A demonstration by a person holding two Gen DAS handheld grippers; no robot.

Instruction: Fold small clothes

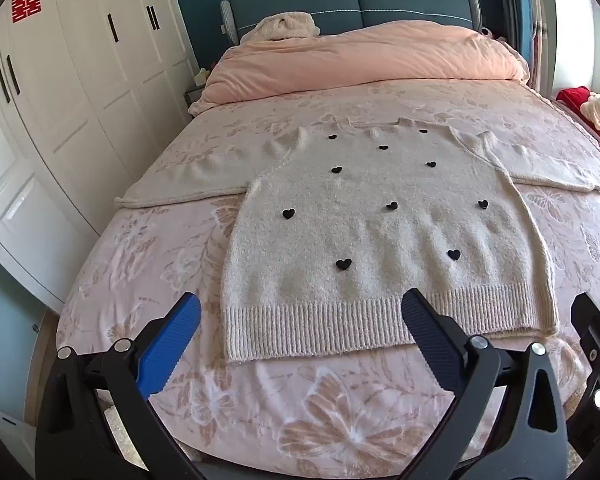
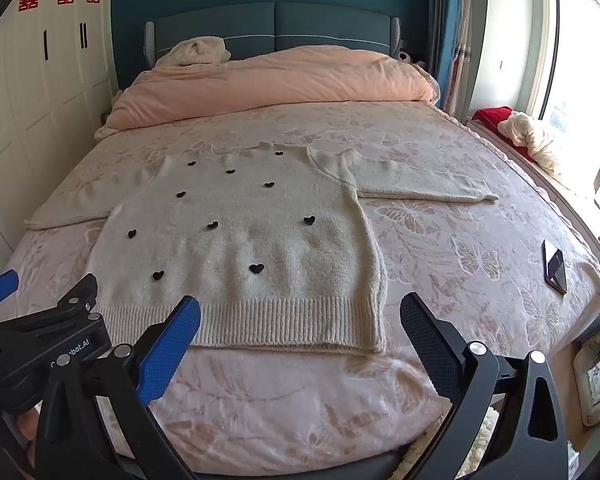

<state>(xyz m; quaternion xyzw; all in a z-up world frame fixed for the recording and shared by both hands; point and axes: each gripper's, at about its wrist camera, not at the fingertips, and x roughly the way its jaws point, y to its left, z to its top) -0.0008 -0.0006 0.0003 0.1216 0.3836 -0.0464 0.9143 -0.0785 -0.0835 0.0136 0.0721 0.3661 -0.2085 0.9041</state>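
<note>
A cream knitted sweater [image 1: 380,240] with small black hearts lies flat on the bed, front up, both sleeves spread sideways, ribbed hem toward me. It also shows in the right wrist view [image 2: 240,248]. My left gripper [image 1: 300,336] is open and empty, hovering over the hem near its left part. My right gripper [image 2: 300,336] is open and empty, hovering over the hem's right corner. The left gripper's body shows at the left edge of the right wrist view [image 2: 40,340].
The bed [image 1: 300,420] has a pink butterfly-pattern cover. A peach duvet [image 1: 360,60] is bunched at the headboard. A phone [image 2: 555,266] lies on the bed to the right. White wardrobes [image 1: 60,100] stand on the left, a window ledge with cloths [image 2: 528,136] on the right.
</note>
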